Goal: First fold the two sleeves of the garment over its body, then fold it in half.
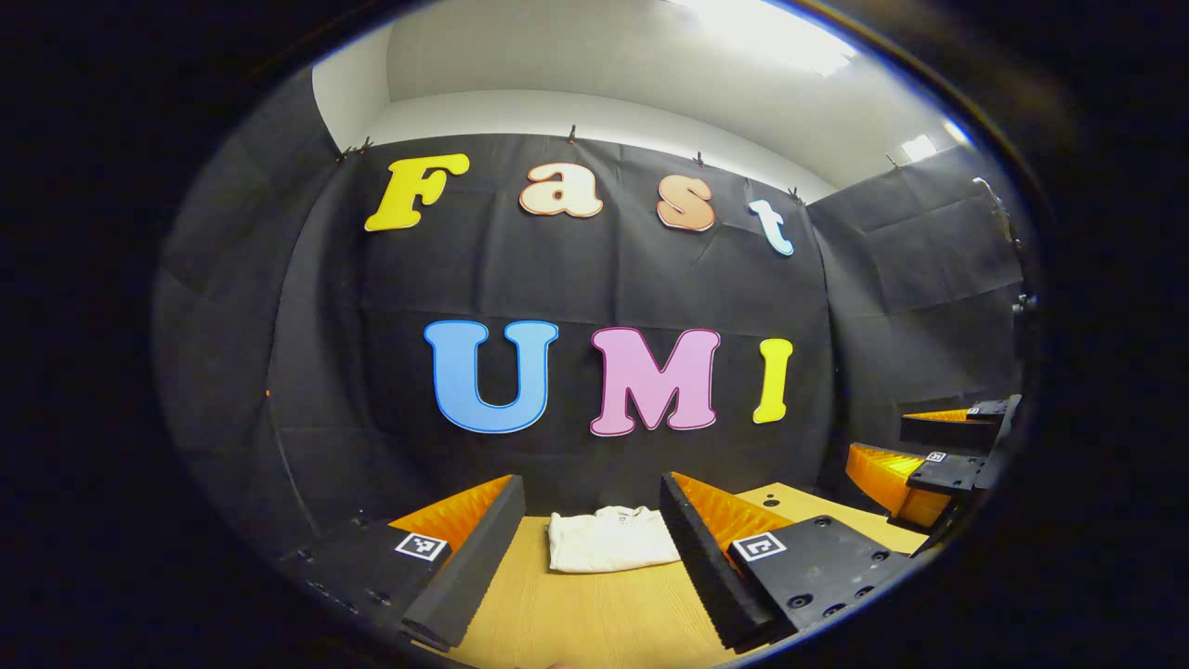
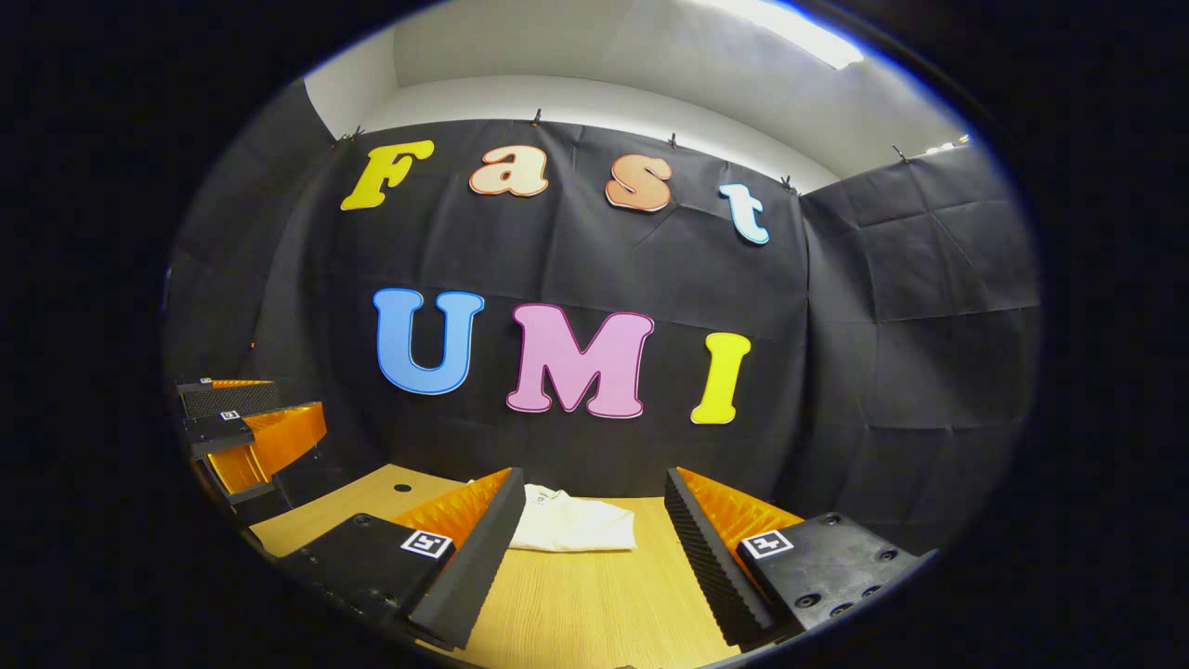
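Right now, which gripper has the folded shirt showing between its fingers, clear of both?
The left gripper: the white shirt lies in the gap, clear of both fingers. At the right gripper, one finger hides the shirt's edge. Both are open.

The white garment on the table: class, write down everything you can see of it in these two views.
The white garment looks like soft cloth, folded into a compact, roughly rectangular bundle with layered edges and no sleeve spread out. It lies flat on the light wooden table, near the far edge by the black cloth wall. In the right gripper view it sits ahead between the open fingers. Neither gripper touches it; only the table does.
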